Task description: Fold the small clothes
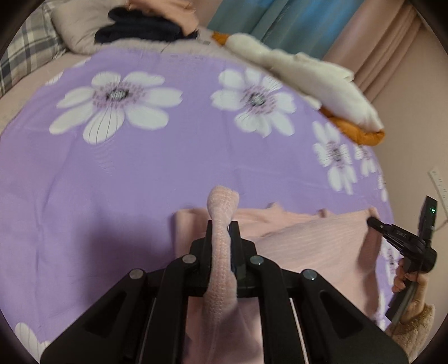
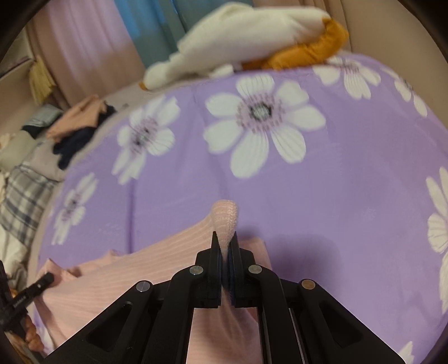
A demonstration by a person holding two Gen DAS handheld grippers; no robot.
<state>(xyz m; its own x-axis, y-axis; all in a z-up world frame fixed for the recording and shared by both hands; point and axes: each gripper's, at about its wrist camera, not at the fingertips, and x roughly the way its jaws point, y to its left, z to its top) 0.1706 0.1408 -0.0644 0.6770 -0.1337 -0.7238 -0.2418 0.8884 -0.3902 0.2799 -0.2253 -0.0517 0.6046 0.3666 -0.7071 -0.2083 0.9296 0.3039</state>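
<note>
A small pink ribbed knit garment (image 1: 308,240) lies on the purple flowered bedsheet (image 1: 140,173). My left gripper (image 1: 222,224) is shut on one bunched corner of it, the knit fabric poking up between the fingers. In the same view my right gripper (image 1: 373,221) pinches the opposite corner at the right, held by a hand. In the right wrist view my right gripper (image 2: 224,238) is shut on its pink corner, the garment (image 2: 126,268) spreads away to the left, and the left gripper (image 2: 47,278) shows at the far left edge.
A white and orange quilt (image 1: 308,72) is heaped at the bed's far right. Dark and pink clothes (image 1: 145,28) lie piled by a plaid pillow (image 1: 25,53) at the back left. Curtains (image 1: 280,19) hang behind the bed; a wall is on the right.
</note>
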